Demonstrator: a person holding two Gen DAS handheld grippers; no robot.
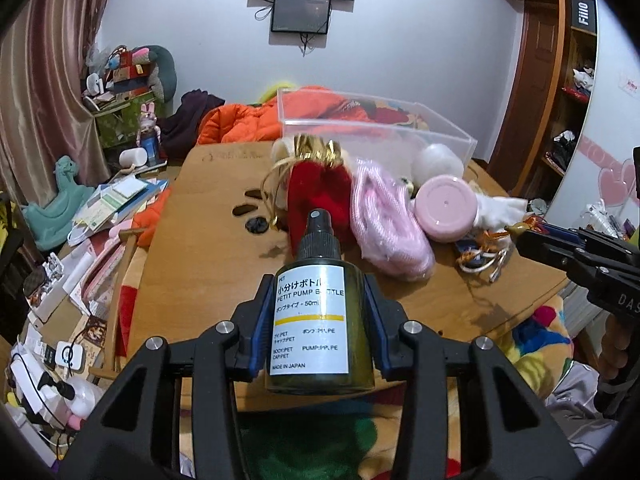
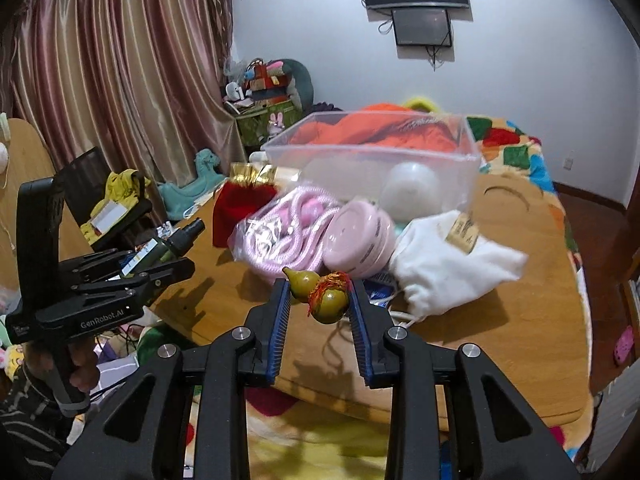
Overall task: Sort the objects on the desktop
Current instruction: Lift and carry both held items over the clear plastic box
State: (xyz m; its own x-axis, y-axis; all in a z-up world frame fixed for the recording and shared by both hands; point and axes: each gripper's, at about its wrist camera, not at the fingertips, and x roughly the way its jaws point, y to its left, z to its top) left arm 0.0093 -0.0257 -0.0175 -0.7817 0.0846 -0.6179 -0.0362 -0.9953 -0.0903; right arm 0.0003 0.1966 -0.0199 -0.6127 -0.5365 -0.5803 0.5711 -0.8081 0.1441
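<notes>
My left gripper [image 1: 316, 304] is shut on a dark green pump bottle [image 1: 320, 320] with a white label, held above the near edge of the wooden table [image 1: 208, 216]. It shows at the left of the right wrist view [image 2: 168, 246]. My right gripper [image 2: 320, 300] is shut on a small olive gourd charm [image 2: 326, 304] with an orange-red tassel, above the table. On the table lie a red pouch with gold trim [image 1: 320, 184], a pink bagged cord [image 1: 384, 216], a pink round jar [image 1: 446, 208], a white cloth bag [image 2: 448, 264] and a clear plastic box [image 2: 372, 152].
A white round object [image 2: 408, 188] lies in the clear box. An orange jacket [image 1: 240, 124] lies behind the table. Papers and clutter [image 1: 100, 216] fill the left side. A colourful blanket [image 1: 536, 340] lies under the table's near right edge. A shelf unit [image 1: 568, 80] stands at right.
</notes>
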